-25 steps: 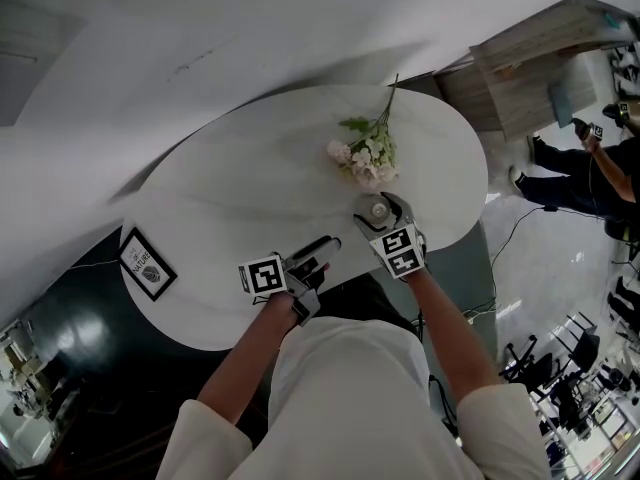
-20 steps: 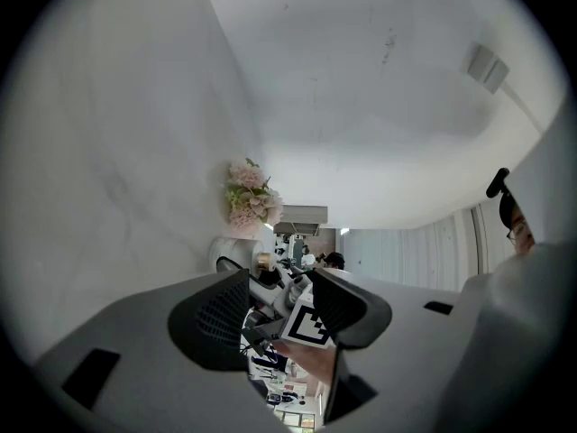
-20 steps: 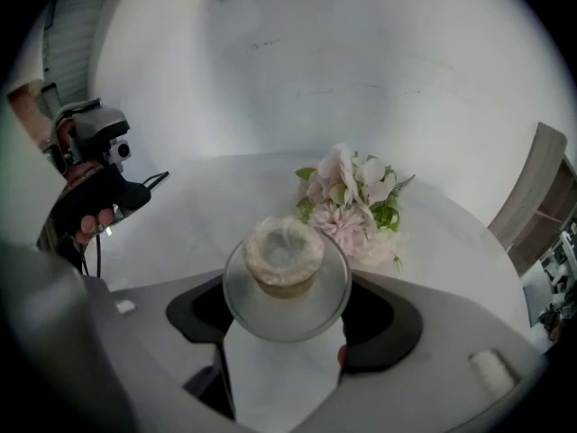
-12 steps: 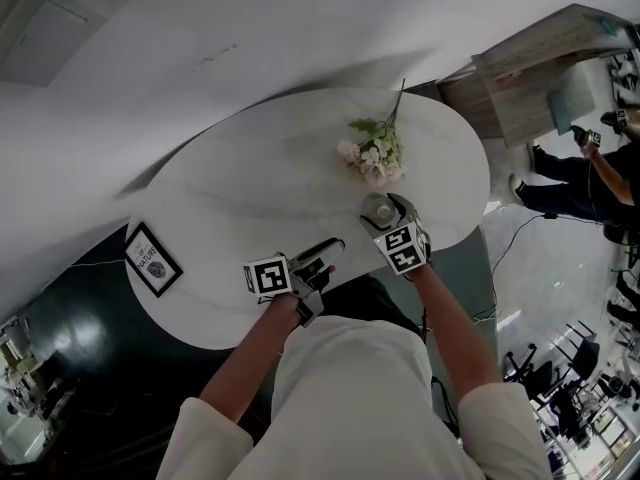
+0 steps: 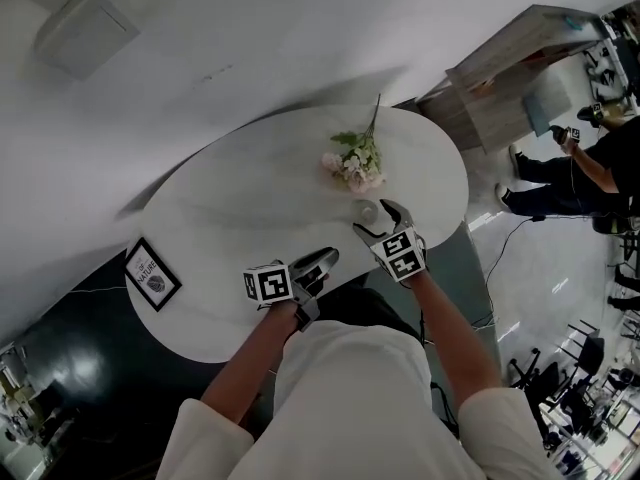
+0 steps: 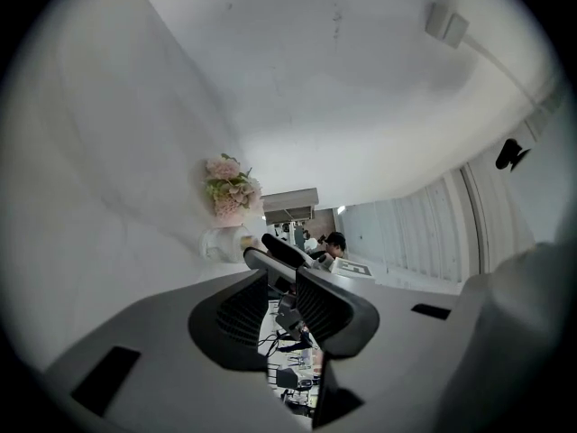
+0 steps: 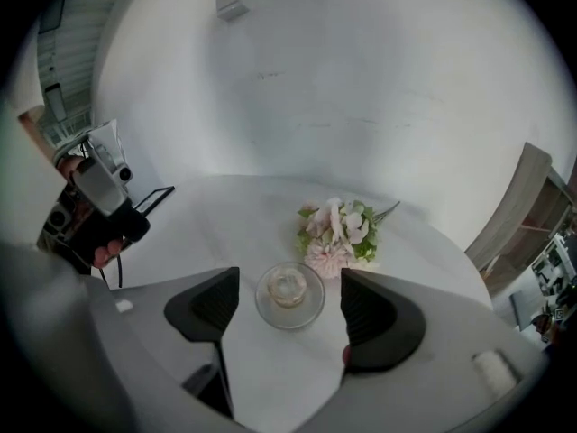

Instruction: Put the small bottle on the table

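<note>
White table (image 5: 230,218) bears the small bottle (image 7: 289,294), apparently placed. Right gripper (image 7: 288,289) spread, clear of it. Left gripper (image 6: 281,282) empty, jaws just closing, nearly together.

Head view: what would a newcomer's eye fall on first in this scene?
The white oval table fills the middle, with pink flowers lying near its far side. In front of them a small glass bottle stands between the open jaws of the right gripper, untouched. A black-framed picture sits at the table's left end.
</note>
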`<state>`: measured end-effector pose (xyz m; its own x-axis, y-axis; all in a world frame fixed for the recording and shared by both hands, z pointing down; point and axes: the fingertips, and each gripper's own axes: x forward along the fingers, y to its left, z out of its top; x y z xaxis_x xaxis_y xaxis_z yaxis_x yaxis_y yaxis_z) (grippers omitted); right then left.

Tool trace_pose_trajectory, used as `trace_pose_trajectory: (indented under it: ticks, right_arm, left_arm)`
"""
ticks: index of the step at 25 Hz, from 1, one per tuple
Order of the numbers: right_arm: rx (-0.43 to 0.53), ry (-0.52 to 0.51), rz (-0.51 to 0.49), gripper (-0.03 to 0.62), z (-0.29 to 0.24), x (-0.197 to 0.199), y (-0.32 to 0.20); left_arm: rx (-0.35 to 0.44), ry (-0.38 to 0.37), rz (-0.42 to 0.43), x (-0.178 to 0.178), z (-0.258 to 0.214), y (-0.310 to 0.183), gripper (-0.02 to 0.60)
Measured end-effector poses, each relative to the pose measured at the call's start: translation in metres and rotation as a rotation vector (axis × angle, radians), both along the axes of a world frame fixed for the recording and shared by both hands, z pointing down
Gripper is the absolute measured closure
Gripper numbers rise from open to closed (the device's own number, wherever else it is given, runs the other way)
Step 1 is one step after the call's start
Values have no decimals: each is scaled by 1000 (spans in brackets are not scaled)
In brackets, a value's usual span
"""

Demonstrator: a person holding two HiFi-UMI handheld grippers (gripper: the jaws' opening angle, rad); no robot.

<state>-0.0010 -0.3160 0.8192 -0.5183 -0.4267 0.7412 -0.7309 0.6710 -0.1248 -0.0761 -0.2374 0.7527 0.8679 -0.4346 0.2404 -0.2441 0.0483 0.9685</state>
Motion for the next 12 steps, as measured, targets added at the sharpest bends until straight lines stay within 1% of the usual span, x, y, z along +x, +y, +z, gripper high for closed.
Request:
trace_pose_trajectory:
  ticks: [4, 9, 12]
  right_arm:
    - [13, -26, 14, 230, -29, 9, 3]
    - [-2, -38, 42, 278, -55, 25, 10]
    - [-5, -48, 50, 321, -72, 31, 18]
  left_arm:
    - [42, -29, 10, 4, -10, 1, 509]
    - [82, -45, -4, 5, -21, -1, 535]
    - [114, -86, -6, 6, -30, 0, 540]
